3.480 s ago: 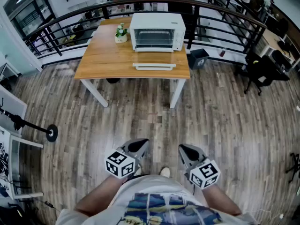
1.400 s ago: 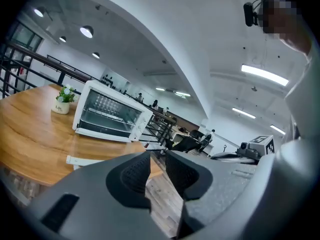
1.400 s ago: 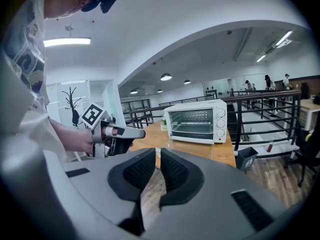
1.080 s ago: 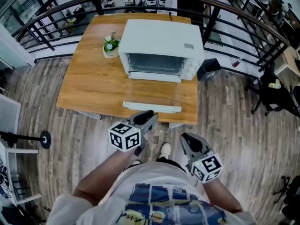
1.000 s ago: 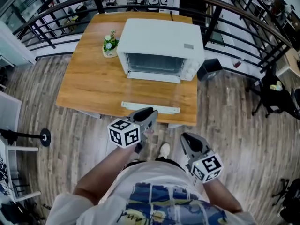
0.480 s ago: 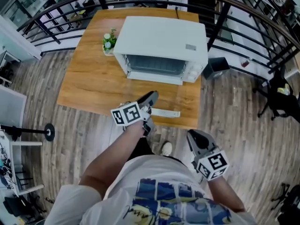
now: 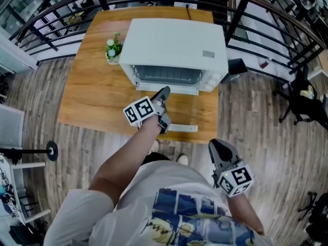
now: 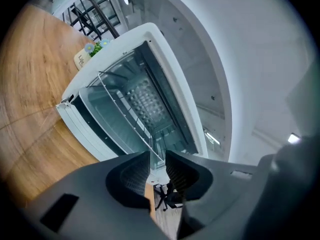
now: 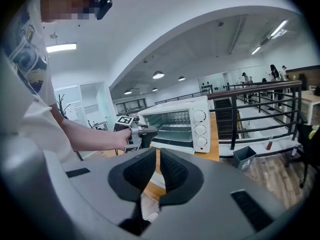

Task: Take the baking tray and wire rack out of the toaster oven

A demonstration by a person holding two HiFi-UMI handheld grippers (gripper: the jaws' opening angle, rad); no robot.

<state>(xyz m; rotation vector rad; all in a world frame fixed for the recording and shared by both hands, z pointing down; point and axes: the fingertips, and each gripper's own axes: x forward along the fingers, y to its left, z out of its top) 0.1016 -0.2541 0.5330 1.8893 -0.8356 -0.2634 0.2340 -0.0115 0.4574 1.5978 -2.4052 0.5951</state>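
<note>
A white toaster oven (image 7: 177, 40) stands on the wooden table (image 7: 87, 96) with its glass door (image 7: 179, 114) folded down flat. In the left gripper view the wire rack (image 8: 125, 109) shows inside the cavity. The right gripper view shows a pale tray (image 9: 173, 133) low in the oven. My left gripper (image 7: 164, 92) hovers over the open door, just before the oven mouth. Its jaws (image 8: 157, 156) stand a little apart with nothing between them. My right gripper (image 7: 219, 146) hangs back off the table's front edge. Its jaws (image 9: 158, 154) are nearly together and empty.
A small potted plant (image 7: 113, 49) sits on the table left of the oven. A dark railing (image 7: 266, 19) runs behind the table. A dark bin (image 7: 237, 65) and an office chair (image 7: 302, 101) stand on the plank floor to the right.
My left gripper has moved forward from the table's front edge over the open door to the oven mouth, rolling as it went. The right gripper shifted slightly.
</note>
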